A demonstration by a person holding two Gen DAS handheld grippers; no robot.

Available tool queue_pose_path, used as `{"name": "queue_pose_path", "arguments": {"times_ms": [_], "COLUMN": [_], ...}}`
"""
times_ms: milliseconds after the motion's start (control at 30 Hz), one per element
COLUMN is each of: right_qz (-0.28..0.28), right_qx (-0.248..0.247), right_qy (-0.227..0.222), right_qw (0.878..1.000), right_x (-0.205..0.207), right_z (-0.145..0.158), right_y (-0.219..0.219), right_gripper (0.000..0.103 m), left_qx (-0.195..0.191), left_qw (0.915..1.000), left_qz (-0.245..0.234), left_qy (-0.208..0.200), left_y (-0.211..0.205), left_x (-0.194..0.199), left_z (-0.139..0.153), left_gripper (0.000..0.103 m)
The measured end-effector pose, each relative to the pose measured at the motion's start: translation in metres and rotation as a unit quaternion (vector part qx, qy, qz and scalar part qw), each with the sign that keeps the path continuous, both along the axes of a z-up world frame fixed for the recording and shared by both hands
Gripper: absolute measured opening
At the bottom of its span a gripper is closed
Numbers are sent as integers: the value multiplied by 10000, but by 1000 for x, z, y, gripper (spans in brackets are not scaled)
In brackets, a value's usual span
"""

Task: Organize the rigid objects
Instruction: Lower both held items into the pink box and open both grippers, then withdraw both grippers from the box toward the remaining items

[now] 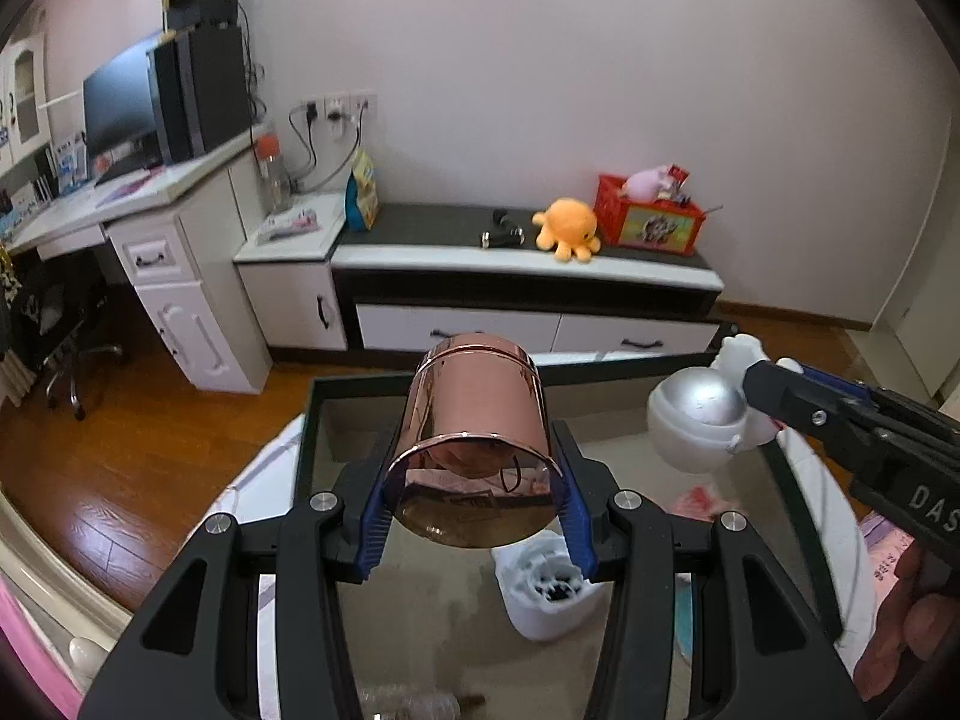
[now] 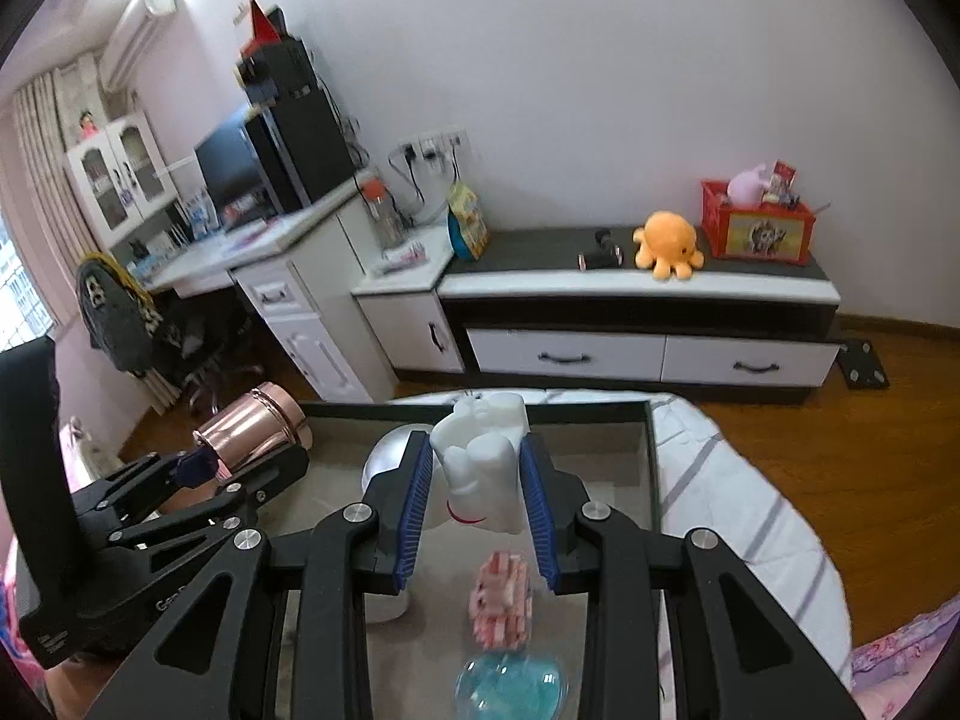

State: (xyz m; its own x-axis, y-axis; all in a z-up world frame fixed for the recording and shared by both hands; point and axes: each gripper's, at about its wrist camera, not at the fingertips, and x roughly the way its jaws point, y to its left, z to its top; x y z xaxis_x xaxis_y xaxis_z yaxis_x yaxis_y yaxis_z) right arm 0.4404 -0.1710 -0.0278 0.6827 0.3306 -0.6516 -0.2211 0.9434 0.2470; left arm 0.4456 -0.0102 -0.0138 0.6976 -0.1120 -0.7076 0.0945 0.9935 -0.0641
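Both tools are up over the dark-framed tray [image 1: 312,420], each with something in its grip. The left gripper [image 1: 474,516] is clamped on the rose-gold metal cup [image 1: 474,414], held on its side above the tray's near-left part. The right gripper [image 2: 477,504] has its blue pads [image 2: 414,516] pressed against the white astronaut figure [image 2: 480,462], silver helmet [image 1: 699,399] hanging near the far-right edge. Down inside the tray lie a white container [image 1: 549,591], a pink block toy [image 2: 504,600] and a clear blue ball [image 2: 510,687].
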Motion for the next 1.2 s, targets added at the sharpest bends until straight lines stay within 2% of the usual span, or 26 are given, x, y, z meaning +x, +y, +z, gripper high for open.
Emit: {"name": "queue_pose_path", "arguments": {"times_ms": [200, 300, 333, 367, 400, 433, 467, 533, 633, 800, 1200], "right_qz": [-24, -12, -17, -8, -36, -63, -160, -254, -318, -535, -601], "right_qx": [-149, -220, -225, -243, -279, -278, -298, -274, -329, -488, -225], "right_qy": [414, 540, 573, 595, 601, 595, 580, 509, 475, 307, -331], "right_qw": [9990, 9983, 9981, 9979, 9978, 9978, 9977, 9980, 9978, 9969, 9974], "right_x": [25, 28, 28, 28, 26, 25, 23, 18, 7, -21, -127], "right_z": [-26, -32, -33, -34, -34, -34, -33, -28, -21, -9, 33], "right_y": [2, 5, 6, 7, 7, 6, 5, 0, -2, -5, -9], "right_gripper": [31, 32, 32, 37, 46, 64, 74, 86, 103, 103, 103], "left_qx": [77, 209, 248, 296, 336, 385, 410, 322, 188, 208, 50], "left_qw": [9993, 9990, 9989, 9989, 9989, 9991, 9991, 9995, 9996, 9987, 9962], "left_qz": [-131, -209, -230, -233, -206, -128, -64, 23, 93, 101, 154], "left_qy": [340, 347, 328, 288, 239, 157, 110, 19, -184, -445, -857], "left_y": [-8, -12, -13, -13, -13, -12, -9, 0, 10, 14, 28], "left_x": [17, 16, 14, 11, 9, 5, 3, -5, -21, -59, -170], "left_z": [-22, -23, -21, -19, -16, -12, -9, -2, 13, 31, 66], "left_gripper": [48, 49, 52, 57, 70, 78, 82, 97, 103, 103, 103]}}
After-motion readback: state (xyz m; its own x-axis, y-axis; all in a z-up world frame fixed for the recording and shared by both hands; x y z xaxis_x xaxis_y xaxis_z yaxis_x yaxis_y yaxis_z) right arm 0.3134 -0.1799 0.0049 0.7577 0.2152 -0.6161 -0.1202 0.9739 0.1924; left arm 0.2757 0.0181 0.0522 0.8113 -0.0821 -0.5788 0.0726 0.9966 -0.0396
